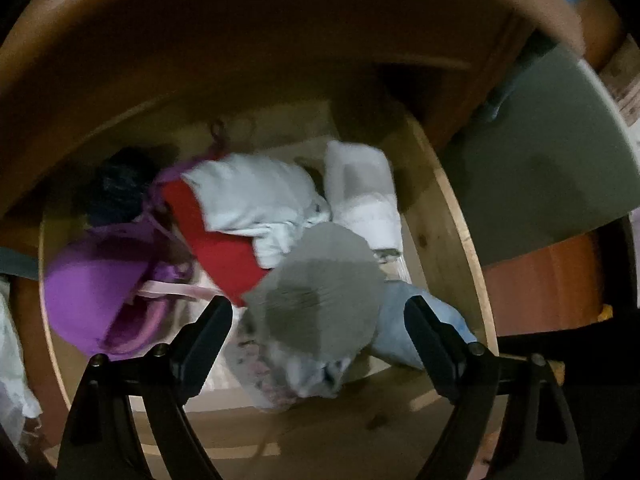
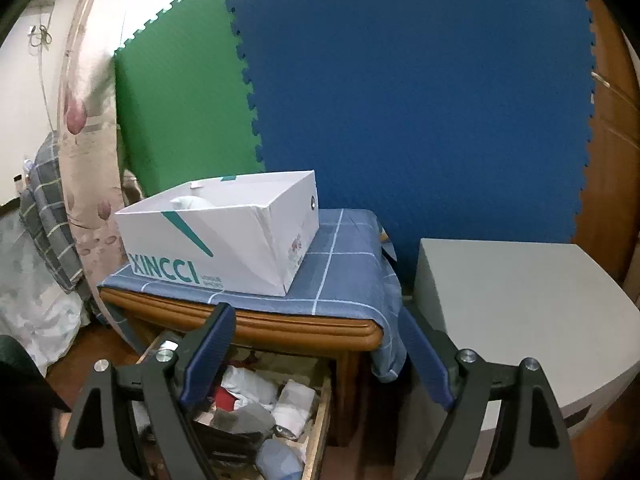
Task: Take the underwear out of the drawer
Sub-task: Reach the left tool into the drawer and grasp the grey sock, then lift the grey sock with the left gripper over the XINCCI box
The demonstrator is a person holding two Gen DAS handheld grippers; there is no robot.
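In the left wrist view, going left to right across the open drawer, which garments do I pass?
Purple bra → red garment → grey garment → light blue garment, near the drawer's right wall. The white pieces behind overlap, so I leave them out.

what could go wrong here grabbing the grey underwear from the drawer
The grey underwear overlaps the red garment and a white one, so the open left hand-held gripper might pinch two layers. The purple bra has loose straps nearby that may snag. The blurred left wrist view could make aiming unreliable.
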